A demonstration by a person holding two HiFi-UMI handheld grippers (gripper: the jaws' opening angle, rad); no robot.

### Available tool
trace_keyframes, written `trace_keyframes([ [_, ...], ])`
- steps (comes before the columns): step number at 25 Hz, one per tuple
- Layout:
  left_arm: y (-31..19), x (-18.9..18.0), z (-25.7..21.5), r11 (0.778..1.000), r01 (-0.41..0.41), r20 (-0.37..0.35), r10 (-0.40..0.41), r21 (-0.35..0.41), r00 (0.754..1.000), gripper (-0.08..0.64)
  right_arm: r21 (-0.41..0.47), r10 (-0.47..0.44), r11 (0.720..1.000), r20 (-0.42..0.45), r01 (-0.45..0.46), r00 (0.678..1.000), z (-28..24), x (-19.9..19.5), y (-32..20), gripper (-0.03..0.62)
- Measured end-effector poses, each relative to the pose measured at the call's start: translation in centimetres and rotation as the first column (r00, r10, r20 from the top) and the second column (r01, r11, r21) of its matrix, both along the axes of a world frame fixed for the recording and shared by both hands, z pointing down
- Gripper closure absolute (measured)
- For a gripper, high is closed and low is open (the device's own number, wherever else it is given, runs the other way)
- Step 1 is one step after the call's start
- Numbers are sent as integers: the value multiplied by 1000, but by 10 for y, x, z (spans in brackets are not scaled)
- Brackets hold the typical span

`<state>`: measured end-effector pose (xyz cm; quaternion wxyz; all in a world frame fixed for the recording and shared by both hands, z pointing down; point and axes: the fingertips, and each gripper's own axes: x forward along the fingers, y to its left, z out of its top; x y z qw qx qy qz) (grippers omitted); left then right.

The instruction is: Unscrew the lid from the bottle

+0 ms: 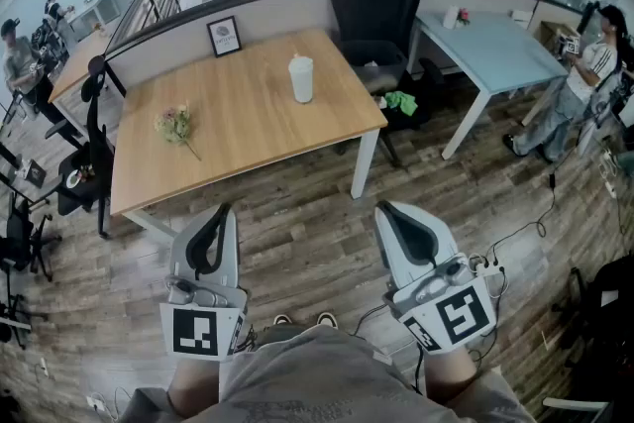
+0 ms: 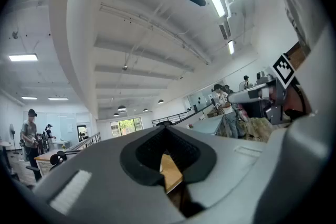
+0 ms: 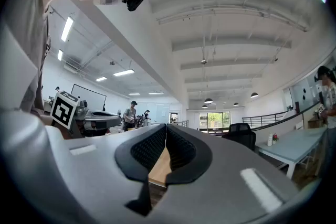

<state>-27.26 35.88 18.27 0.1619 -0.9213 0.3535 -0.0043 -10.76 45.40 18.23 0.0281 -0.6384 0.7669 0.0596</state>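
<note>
Lidded white bottle [image 1: 301, 78], contents unseen, is stood on the bench [image 1: 248, 129]; left tongs [image 1: 222, 211] and right tongs [image 1: 385, 209] are held closed, empty.

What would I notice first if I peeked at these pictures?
Two grey claws poke out at the bottom of the head view, the left claw and the right claw, both shut and empty over the floor. Beyond them stands a big wooden table with a white bottle towards its far right side and flowers at its left.
</note>
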Motion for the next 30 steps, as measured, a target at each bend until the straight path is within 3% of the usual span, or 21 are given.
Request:
trace_keyframes([
  [12,-1,5,-1,999,-20,-23,19,-25,1000,558,-3,48,999,22,-48,999,5,17,2,578],
  [13,-2,5,-2,999,-19,-36,18,-27,999,558,8,64,998,36,-64,997,4,20,0,562],
  [14,-4,6,-2,999,-16,-47,14,-33,999,552,19,81,996,50,-82,995,4,23,-1,459],
  [15,-6,7,0,999,-16,-54,14,-44,998,440,29,97,995,59,-98,994,3,26,-3,318],
  [16,-8,9,3,998,-20,-54,17,-57,998,276,32,110,993,60,-112,992,3,30,-5,286],
  [17,-11,11,6,997,-23,-50,19,-70,999,222,28,117,992,54,-119,992,4,32,-6,264],
  [30,-78,41,30,993,-33,5,34,-110,999,221,-49,122,992,37,-120,992,25,56,-72,264],
])
